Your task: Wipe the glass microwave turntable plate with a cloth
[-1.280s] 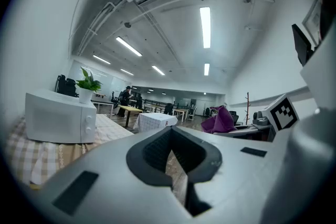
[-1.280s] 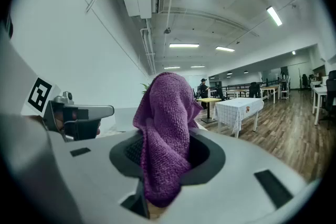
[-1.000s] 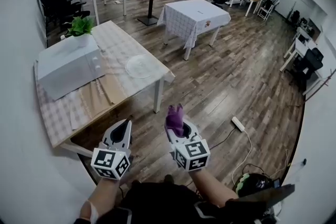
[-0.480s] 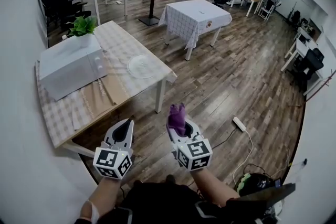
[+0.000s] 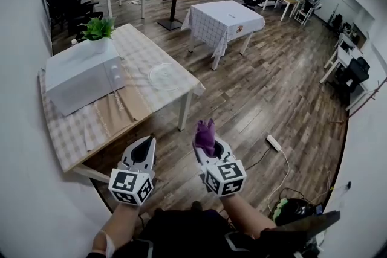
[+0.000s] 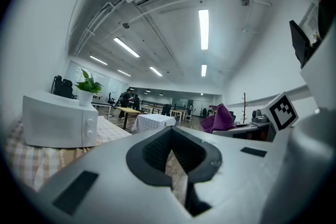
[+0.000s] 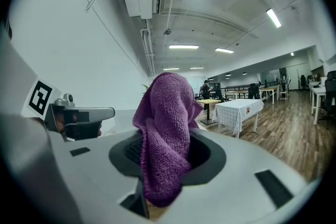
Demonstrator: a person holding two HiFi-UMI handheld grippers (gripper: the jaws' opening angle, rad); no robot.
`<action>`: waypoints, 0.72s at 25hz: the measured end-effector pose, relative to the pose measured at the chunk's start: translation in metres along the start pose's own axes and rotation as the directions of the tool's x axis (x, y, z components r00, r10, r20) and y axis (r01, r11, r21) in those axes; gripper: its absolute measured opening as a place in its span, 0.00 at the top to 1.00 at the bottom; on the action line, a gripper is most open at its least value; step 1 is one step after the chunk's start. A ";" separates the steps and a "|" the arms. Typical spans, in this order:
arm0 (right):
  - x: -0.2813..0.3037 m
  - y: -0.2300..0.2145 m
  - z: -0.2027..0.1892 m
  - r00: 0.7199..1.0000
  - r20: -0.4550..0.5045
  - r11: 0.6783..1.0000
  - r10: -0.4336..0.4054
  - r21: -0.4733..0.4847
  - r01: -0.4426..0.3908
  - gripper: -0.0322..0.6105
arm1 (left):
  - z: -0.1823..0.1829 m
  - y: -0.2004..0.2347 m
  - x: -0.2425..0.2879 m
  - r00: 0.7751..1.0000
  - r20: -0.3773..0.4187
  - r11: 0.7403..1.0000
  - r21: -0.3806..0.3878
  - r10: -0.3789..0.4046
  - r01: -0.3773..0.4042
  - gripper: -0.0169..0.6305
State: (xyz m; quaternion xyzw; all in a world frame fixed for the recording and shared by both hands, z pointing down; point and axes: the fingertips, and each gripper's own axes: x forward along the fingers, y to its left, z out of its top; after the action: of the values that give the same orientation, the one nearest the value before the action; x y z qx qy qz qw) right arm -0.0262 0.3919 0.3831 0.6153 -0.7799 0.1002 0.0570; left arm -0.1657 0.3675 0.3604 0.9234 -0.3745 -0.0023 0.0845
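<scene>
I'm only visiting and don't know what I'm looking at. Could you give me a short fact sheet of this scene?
Setting: large office room with a wooden floor
Left gripper: fingers together, nothing between them
Right gripper: fingers closed on a purple cloth
Glass turntable plate: lying flat on the checked table, near its edge
Microwave: on the same table, beside the plate
Potted plant: on top of the microwave
Wiping: not yet begun; both grippers are over the floor, apart from the table
</scene>
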 end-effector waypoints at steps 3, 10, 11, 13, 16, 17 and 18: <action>0.003 0.008 0.000 1.000 0.002 1.000 -0.012 -0.006 0.012 0.73 | 0.000 0.008 -0.004 1.000 0.005 1.000 -0.003 -0.011 0.011 0.97; 0.007 0.022 -0.007 0.999 0.002 0.999 -0.041 0.000 0.041 0.72 | -0.007 0.023 -0.010 0.999 0.000 0.999 -0.012 -0.040 0.040 0.97; 0.008 0.023 -0.008 0.999 0.001 0.999 -0.044 0.003 0.044 0.72 | -0.009 0.025 -0.010 0.999 -0.005 0.999 -0.013 -0.044 0.044 0.97; 0.011 0.022 -0.010 0.999 -0.002 0.999 -0.045 0.006 0.045 0.72 | -0.012 0.025 -0.007 0.999 -0.010 0.998 -0.017 -0.053 0.053 0.97; 0.021 0.017 -0.010 0.999 -0.001 0.999 -0.039 0.006 0.039 0.72 | -0.012 0.027 0.002 0.998 -0.010 0.998 -0.010 -0.061 0.061 0.97; 0.026 0.015 -0.010 0.999 0.000 0.999 -0.034 0.009 0.034 0.72 | -0.012 0.030 0.006 0.998 -0.011 0.998 -0.008 -0.058 0.058 0.97; 0.032 0.012 -0.009 1.000 0.000 1.000 -0.028 0.011 0.028 0.72 | -0.013 0.033 0.011 0.999 -0.013 0.999 -0.008 -0.052 0.052 0.97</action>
State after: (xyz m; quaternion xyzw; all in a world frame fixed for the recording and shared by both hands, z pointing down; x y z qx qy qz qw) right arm -0.0461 0.3666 0.3978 0.6266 -0.7705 0.1037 0.0549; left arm -0.1797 0.3389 0.3786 0.9325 -0.3497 0.0001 0.0902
